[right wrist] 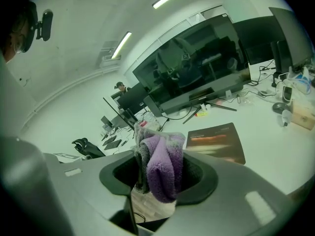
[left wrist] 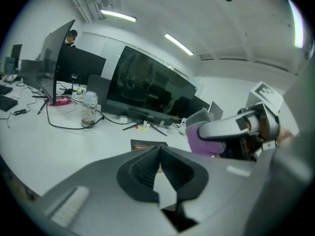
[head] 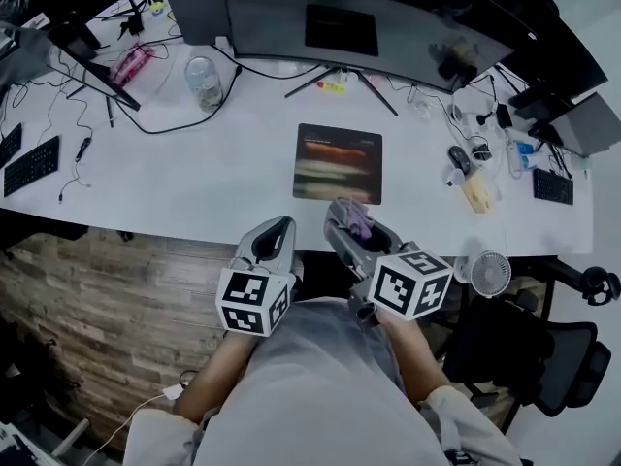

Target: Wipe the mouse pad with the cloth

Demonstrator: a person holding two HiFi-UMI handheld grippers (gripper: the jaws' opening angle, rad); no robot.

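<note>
Closest in hang the left claw (left wrist: 158, 150) and right claw (head: 347, 217), at the near edge of the white desk (head: 194, 178). Beyond them stands a wide curved monitor (head: 388, 27). Between it and the right claw's tips lies the dark mouse pad (head: 338, 163), flat and apart from both claws. The right claw is clamped on a bunched purple-and-grey cloth (right wrist: 161, 167); the left is pressed together on nothing.

Likely trouble: nothing pins the pad, so a forward wipe could shove it toward the monitor's stand. With the cloth wadded this tight, hard claw tips might scrape the pad.

Print along the pad's far edge is too small to read, and the marker cubes (head: 412, 282) carry only patterns.
</note>
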